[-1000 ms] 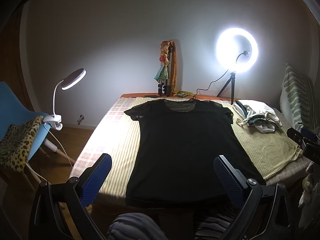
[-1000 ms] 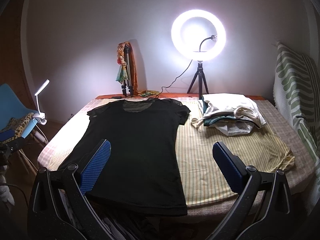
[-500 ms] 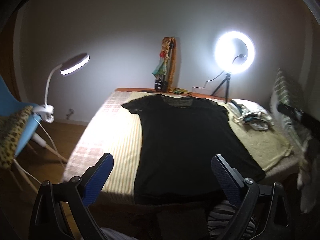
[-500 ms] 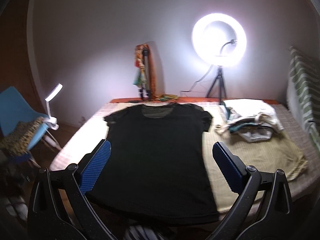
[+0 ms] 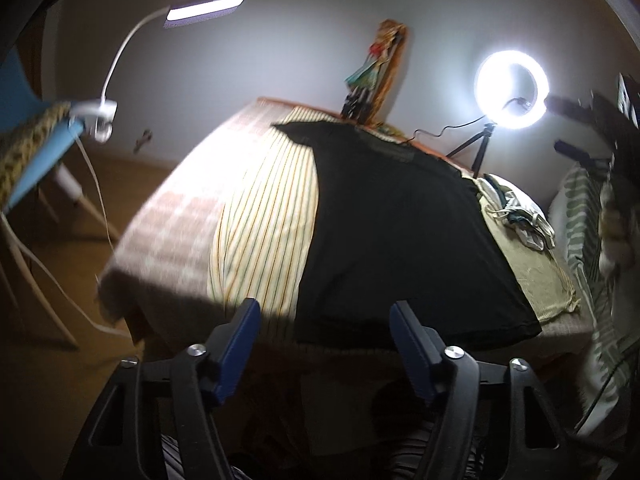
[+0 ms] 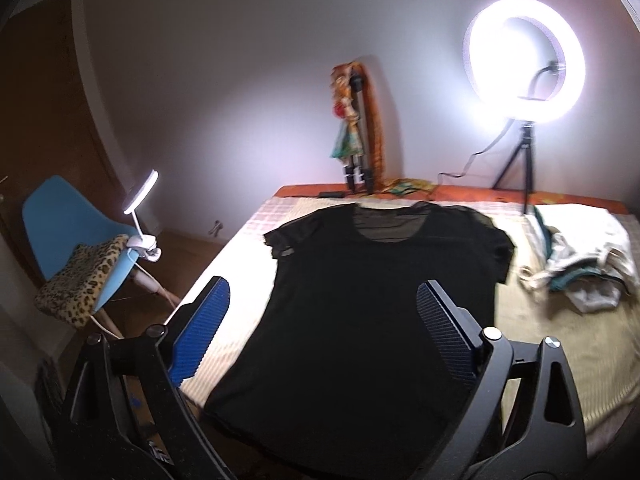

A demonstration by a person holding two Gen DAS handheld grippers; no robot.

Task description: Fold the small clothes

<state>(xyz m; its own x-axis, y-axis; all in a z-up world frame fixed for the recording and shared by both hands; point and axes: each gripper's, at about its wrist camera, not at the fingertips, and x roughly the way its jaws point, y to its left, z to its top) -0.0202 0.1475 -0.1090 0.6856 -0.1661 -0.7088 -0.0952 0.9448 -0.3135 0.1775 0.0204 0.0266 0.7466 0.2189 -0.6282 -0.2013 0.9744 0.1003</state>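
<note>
A black short-sleeved T-shirt [image 5: 400,240] [image 6: 372,312] lies flat on the striped cloth of the bed, neck toward the wall. My left gripper [image 5: 325,308] hovers at the shirt's near left hem corner; its jaws are closing with nothing pressed between the blue pads. My right gripper [image 6: 322,288] hangs over the shirt's middle, jaws wide and just starting to close, holding nothing. In the left wrist view my right gripper shows as a dark blurred shape at the far right edge.
A pile of light clothes [image 6: 580,264] [image 5: 516,216] lies on the bed's right side. A ring light on a tripod [image 6: 524,60] and a doll [image 6: 352,128] stand by the wall. A blue chair [image 6: 76,240] with a clip lamp [image 6: 140,200] stands left of the bed.
My left gripper dropped and tilted toward the shirt's near left hem while its jaws narrowed. My right gripper swung leftward until it stood over the shirt's centre.
</note>
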